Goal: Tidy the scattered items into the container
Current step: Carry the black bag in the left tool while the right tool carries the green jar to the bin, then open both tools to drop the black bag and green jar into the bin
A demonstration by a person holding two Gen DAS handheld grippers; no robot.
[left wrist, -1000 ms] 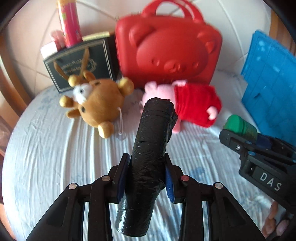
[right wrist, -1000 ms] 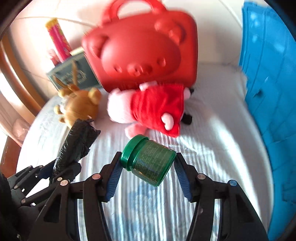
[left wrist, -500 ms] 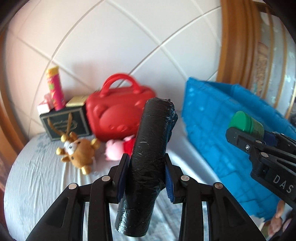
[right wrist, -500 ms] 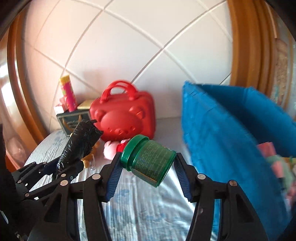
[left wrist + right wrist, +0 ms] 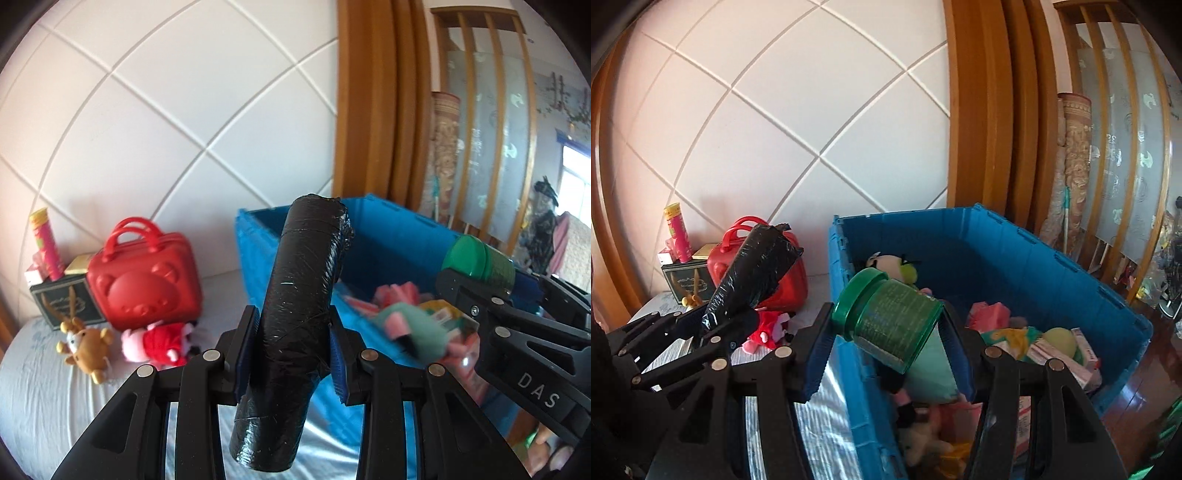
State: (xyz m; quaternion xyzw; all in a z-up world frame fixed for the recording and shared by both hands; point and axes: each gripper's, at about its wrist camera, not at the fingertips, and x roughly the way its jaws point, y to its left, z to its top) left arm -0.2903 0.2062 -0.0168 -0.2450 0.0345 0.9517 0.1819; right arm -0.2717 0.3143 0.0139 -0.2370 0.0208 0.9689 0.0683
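Carry step, both hands loaded and heading for the blue crate (image 5: 1049, 280). Left gripper (image 5: 291, 350) is clamped on a black wrapped roll (image 5: 295, 317), which stands tilted up between the pads. Right gripper (image 5: 886, 347) is clamped on a green-lidded jar (image 5: 894, 317), lid pointing left and up, held over the crate's near-left corner in the right wrist view. The crate sits on the right beside the bed (image 5: 48, 398) and already holds plush toys and pink packets.

Next move, as a judgement: bring each load over the open crate, lower past the rim, then release. The jar looks closer to a drop than the roll, which appears to be short of the left wall.

Left on the bed, far left by the wall: brown plush (image 5: 86, 339), pink-and-red plush (image 5: 159, 341), red bear case (image 5: 146, 280), dark box (image 5: 66, 301) with a pink tube (image 5: 46, 245) standing behind it.

In the way: the crate's tall left wall, the piled contents, and the two grippers riding close side by side.
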